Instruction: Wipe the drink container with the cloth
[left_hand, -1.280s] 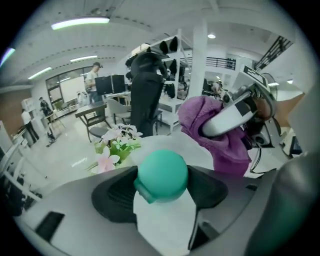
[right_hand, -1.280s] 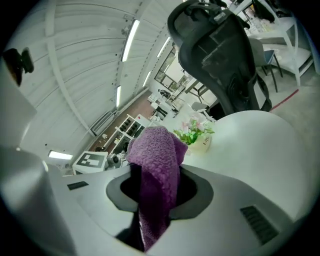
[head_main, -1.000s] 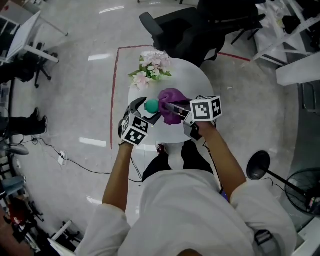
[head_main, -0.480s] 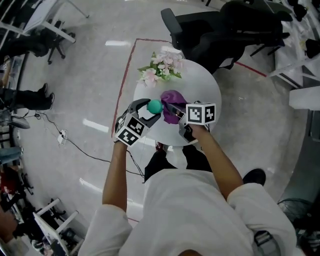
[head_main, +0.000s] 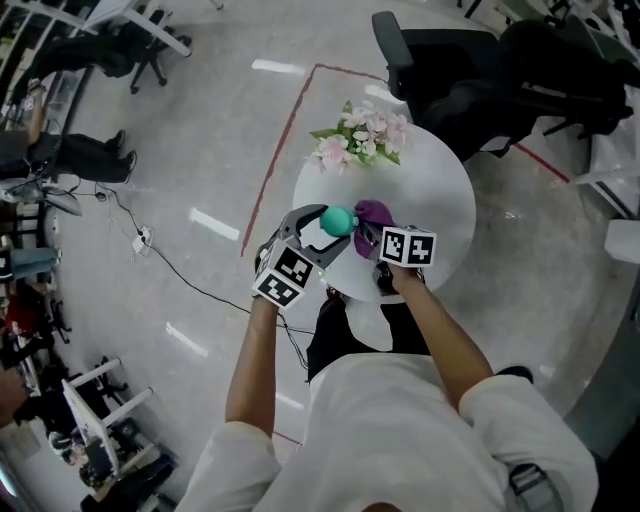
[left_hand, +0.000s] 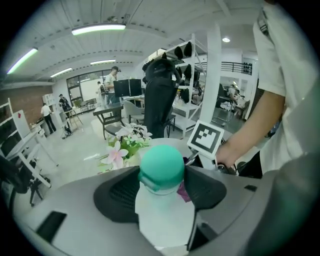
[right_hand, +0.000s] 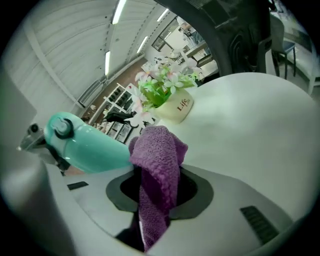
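Observation:
My left gripper (head_main: 325, 222) is shut on the teal drink container (head_main: 338, 219), held over the near left part of the round white table (head_main: 440, 190). In the left gripper view the container (left_hand: 161, 170) shows a teal rounded end and a pale body, with both pads of the left gripper (left_hand: 161, 190) pressed on it. My right gripper (head_main: 375, 235) is shut on a purple cloth (head_main: 374, 215) right beside the container. In the right gripper view the cloth (right_hand: 157, 160) hangs bunched out of the right gripper (right_hand: 160, 187), with its top against the side of the container (right_hand: 87, 145).
A pot of pink and white flowers (head_main: 362, 135) stands at the table's far left; it also shows in the right gripper view as a cream flower pot (right_hand: 172, 107). A black office chair (head_main: 450, 60) stands behind the table. Red tape (head_main: 275, 150) marks the floor.
The left jaws have closed in on the container. Both grippers have drawn closer together, so the cloth now meets the container. The head view has swung to the left.

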